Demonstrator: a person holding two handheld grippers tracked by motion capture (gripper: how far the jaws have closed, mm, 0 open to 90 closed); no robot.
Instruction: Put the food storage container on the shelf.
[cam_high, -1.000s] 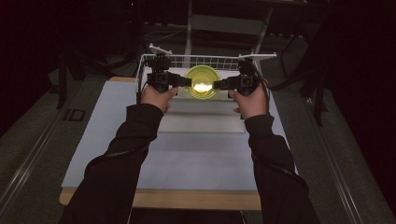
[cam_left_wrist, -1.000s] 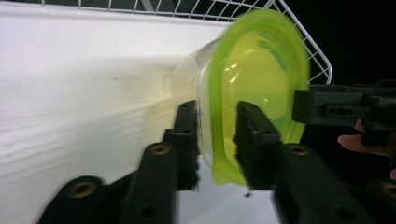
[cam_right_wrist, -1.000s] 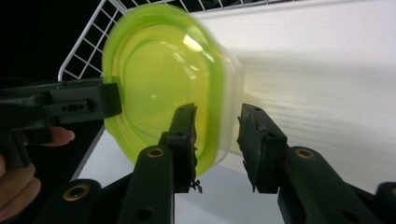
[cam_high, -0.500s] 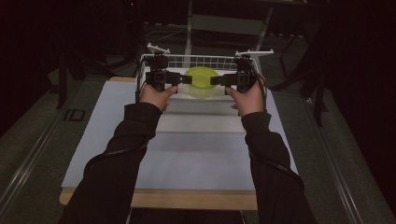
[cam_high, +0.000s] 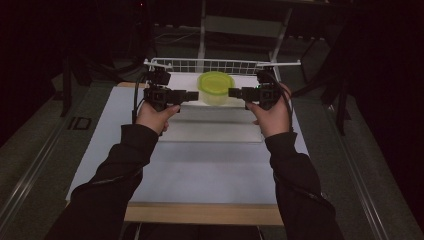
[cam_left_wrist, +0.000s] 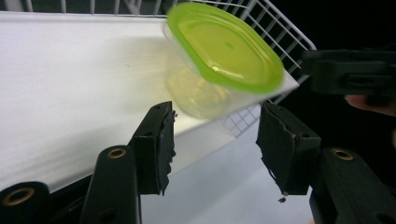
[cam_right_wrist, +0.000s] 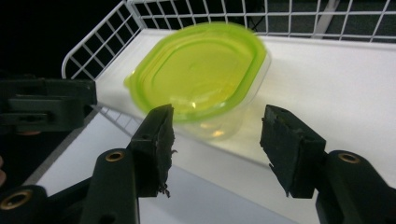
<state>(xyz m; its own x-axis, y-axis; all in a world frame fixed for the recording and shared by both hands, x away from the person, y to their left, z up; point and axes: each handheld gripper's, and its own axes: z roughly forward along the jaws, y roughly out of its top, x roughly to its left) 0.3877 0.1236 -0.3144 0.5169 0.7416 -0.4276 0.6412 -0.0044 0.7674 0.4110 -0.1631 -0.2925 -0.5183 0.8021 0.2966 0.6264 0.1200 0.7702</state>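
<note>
My left claw (cam_high: 191, 94) and right claw (cam_high: 234, 92) both gape empty, flanking the green-lidded container (cam_high: 216, 87), which sits on the white tray (cam_high: 186, 81) at the surface's far edge.

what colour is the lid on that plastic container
Bright lime green lid, seen best in the right gripper view.

The left gripper (cam_left_wrist: 215, 144) stood with jaws apart before a green-lidded tub (cam_left_wrist: 219, 60) on a white shelf (cam_left_wrist: 70, 84), the right gripper (cam_left_wrist: 355, 70) opposite.
</note>
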